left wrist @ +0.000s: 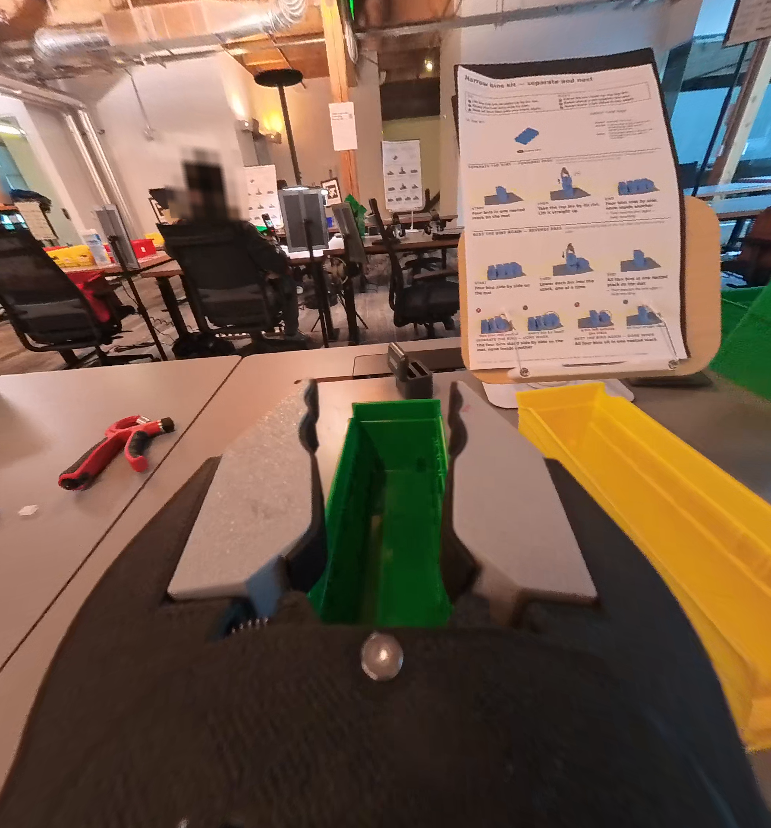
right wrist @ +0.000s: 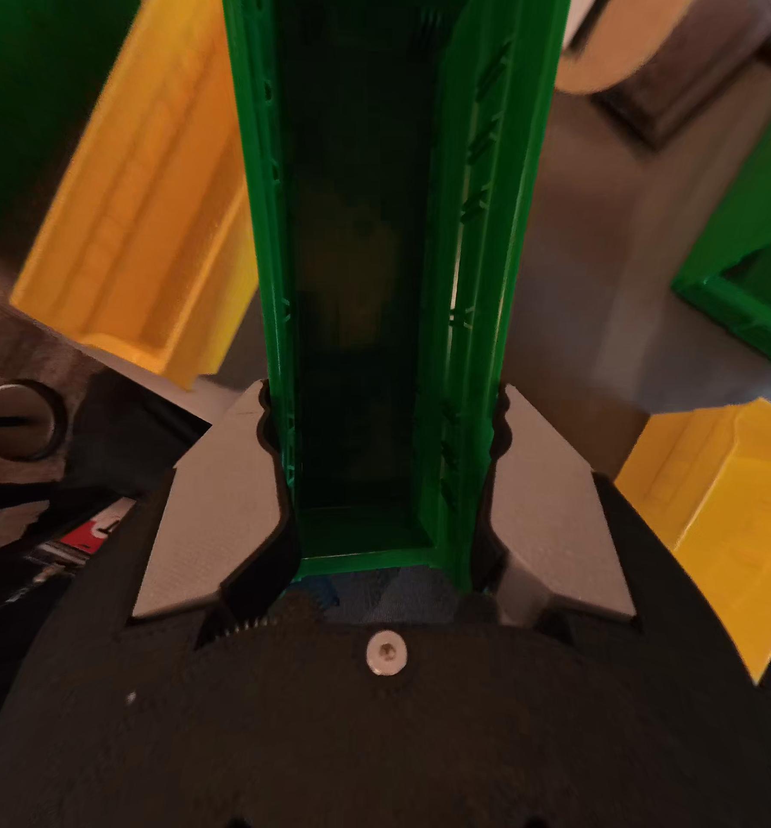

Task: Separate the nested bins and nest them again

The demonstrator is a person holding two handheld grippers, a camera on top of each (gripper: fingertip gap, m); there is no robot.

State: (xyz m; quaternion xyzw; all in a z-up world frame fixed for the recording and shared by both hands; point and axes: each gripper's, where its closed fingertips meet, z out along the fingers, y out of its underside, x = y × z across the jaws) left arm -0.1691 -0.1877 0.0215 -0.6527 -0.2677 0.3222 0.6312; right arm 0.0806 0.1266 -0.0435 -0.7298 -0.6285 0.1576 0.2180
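The left hand-held gripper (left wrist: 381,452) is closed across a narrow green plastic bin (left wrist: 392,502), with a long yellow plastic bin (left wrist: 670,528) just beside it on the grey tabletop (left wrist: 105,448). The right hand-held gripper (right wrist: 385,452) likewise clamps the end of a narrow green bin (right wrist: 361,269); whether it is the same bin, I cannot tell. This looks like mid-carry, though separating or re-nesting is unclear. Next comes lining it up level. Only the left view shows the red-handled tool (left wrist: 114,450) and instruction sheet (left wrist: 567,215); only the right shows a second yellow bin (right wrist: 710,528).
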